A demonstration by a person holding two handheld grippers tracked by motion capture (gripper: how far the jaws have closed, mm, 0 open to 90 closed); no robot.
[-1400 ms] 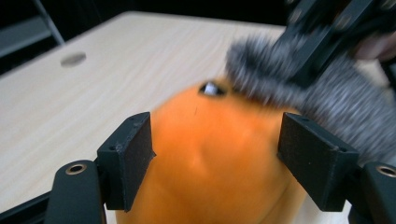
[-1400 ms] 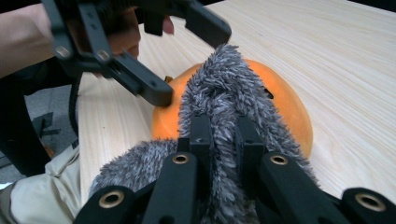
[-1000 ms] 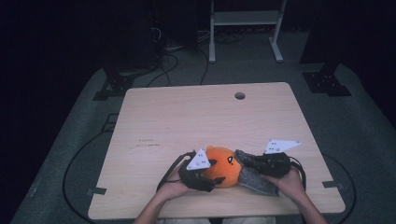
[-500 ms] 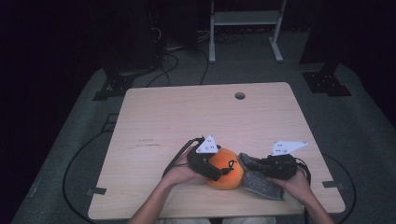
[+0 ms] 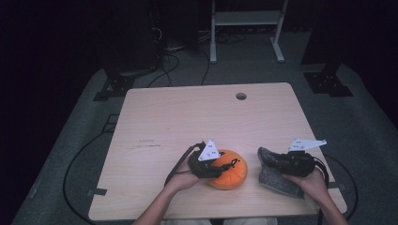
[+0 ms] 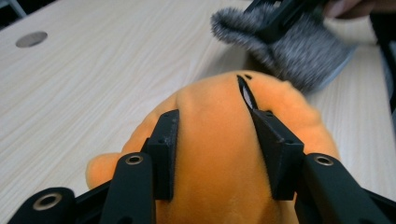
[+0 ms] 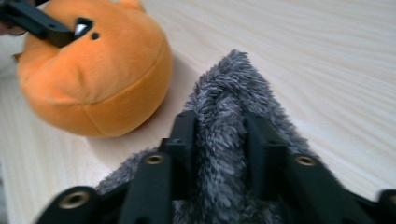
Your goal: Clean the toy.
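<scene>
Grippers are both gripping soft things low in the frame of the high view. The left gripper [image 5: 220,165] is pinching the orange plush toy [image 5: 230,169], which is sitting on the table [image 5: 187,117] just below the middle of that frame; in the left gripper view its two jaws are pressing into the plush from either side, denting it. The right gripper [image 5: 274,159] is clamping a fold of the grey fuzzy cloth [image 5: 277,180] at the lower right, and in the right gripper view the fur is bunching up between its narrowed jaws.

As I judge it, both grasps are made and the two things are standing apart with a strip of bare wood between them, so the separating part looks done. What is left is probably carrying or setting each one down; neither is sitting anywhere that reads as a final place.

Room for moving is lying mostly toward the top of the frame, where the whole upper half of the tabletop is bare apart from a small round hole [image 5: 241,96] near the upper middle. The cloth is lying close to the lower right edge, so pulling it further that way is risking a drop. The plush is also lying near the bottom edge.
</scene>
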